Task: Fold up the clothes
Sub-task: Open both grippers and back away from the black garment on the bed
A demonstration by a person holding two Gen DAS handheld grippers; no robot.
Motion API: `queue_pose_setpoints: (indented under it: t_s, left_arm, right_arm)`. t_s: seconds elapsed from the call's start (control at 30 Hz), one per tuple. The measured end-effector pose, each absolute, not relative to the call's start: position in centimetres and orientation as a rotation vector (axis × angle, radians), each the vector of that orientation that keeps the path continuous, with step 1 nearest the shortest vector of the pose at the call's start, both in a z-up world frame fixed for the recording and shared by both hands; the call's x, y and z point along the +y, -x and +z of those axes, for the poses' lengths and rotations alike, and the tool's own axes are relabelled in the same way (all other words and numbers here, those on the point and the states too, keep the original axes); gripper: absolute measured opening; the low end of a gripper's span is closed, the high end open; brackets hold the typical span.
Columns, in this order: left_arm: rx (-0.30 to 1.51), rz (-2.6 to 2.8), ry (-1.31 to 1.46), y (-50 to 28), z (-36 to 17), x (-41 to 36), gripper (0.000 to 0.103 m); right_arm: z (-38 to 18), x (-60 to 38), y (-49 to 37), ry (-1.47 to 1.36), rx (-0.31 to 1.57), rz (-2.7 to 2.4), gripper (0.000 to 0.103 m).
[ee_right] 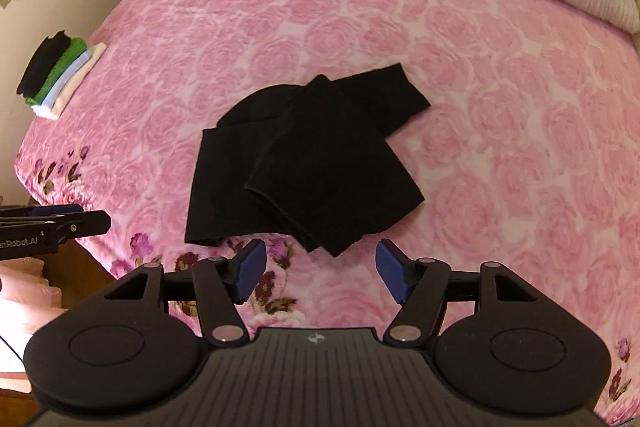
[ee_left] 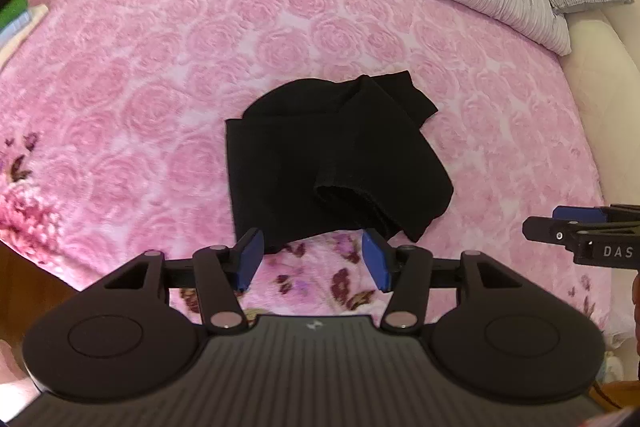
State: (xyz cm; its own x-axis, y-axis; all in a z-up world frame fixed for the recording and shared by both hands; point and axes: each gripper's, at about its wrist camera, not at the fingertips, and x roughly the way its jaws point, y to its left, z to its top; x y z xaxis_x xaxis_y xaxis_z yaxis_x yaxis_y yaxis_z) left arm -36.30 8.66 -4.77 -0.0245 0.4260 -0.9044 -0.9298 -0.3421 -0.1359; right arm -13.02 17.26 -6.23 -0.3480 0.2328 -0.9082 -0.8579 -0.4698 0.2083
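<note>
Black garment (ee_left: 320, 163) lying loosely bunched on the pink rose-patterned blanket (ee_left: 140, 75) of the bed, just ahead of both sets of jaws, layers overlapping askew and a sleeve or cuff opening turned toward the near edge; not a neat rectangle, so judged unfinished as a fold. Left gripper (ee_left: 314, 259) with jaws apart and empty, poised just short of the garment's near hem, probably placed for a pinch at an edge. Right gripper (ee_right: 320, 269) likewise with jaws apart, nothing between them, near the garment's nearest corner. Stack of folded clothes (ee_right: 56, 75) (black, green, pale blue, white) far to the left of the jaws, at the bed's edge. No containers in view.
</note>
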Motion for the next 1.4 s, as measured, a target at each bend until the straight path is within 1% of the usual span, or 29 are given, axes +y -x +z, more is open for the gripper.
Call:
queue_pose_setpoints:
  t_s: [0.17, 0.23, 0.3, 0.7, 1.03, 1.4]
  left_arm:
    - [0.661, 1.625, 1.112, 36.5, -3.9, 5.3, 0.051]
    - [0.67, 1.635, 1.089, 36.5, -3.4, 3.6, 0.059]
    - [0.683, 1.641, 1.064, 36.5, -3.1, 1.7, 0.059]
    - [0.711, 1.601, 1.016, 35.7, -2.7, -5.8, 0.059]
    - [0.698, 1.567, 0.98, 35.8, -2.1, -7.8, 0.06]
    - [0.659, 1.586, 1.025, 37.9, -2.8, -9.2, 0.06]
  right_arm:
    - [-6.2, 13.4, 14.2, 1.133, 0.918, 1.87, 0.066]
    - [-5.9, 11.6, 14.6, 1.133, 0.905, 1.871, 0.068]
    - [-5.7, 9.7, 14.8, 1.129, 0.885, 1.866, 0.07]
    - [-5.3, 0.9, 13.6, 1.069, 0.893, 1.798, 0.071]
    - [-4.1, -1.9, 13.1, 1.023, 0.873, 1.77, 0.072]
    - [-3.9, -2.2, 14.8, 1.046, 0.844, 1.781, 0.072]
